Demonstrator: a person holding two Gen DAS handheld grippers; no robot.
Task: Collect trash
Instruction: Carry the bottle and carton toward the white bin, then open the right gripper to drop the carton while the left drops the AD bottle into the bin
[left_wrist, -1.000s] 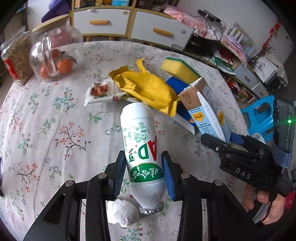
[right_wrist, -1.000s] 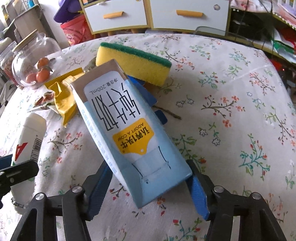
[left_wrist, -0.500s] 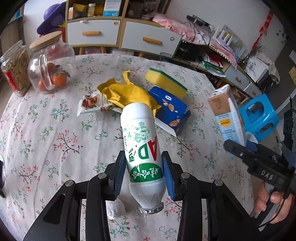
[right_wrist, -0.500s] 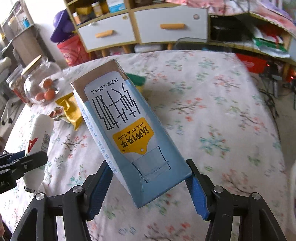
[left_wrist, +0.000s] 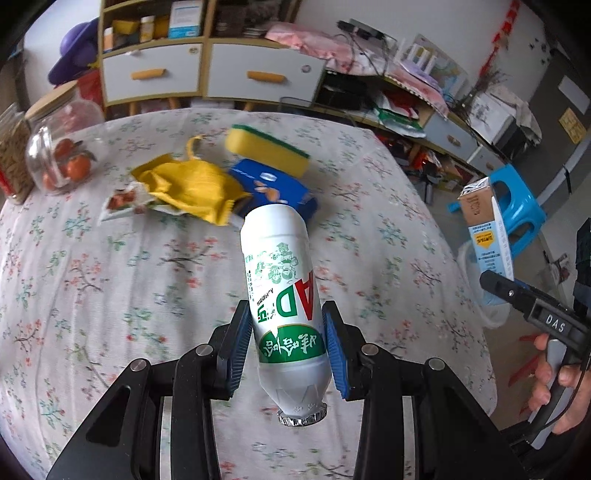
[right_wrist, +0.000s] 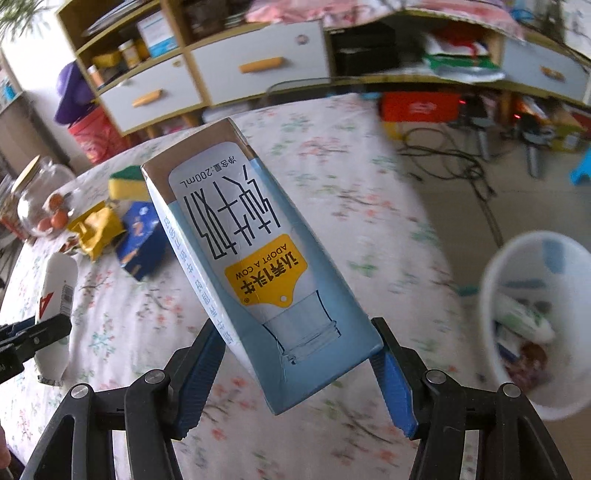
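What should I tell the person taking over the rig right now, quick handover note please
Left tool: shut on the white drink bottle, held above the table.
Right tool: shut on the blue milk carton, held up at the table's right side, near the white bin on the floor.
Done: some trash already lies in the bin.
Left: drop the carton, then the bottle, into the bin. On the table remain the yellow wrapper, the small snack packet and the blue box. The sponge and the glass jar probably stay.
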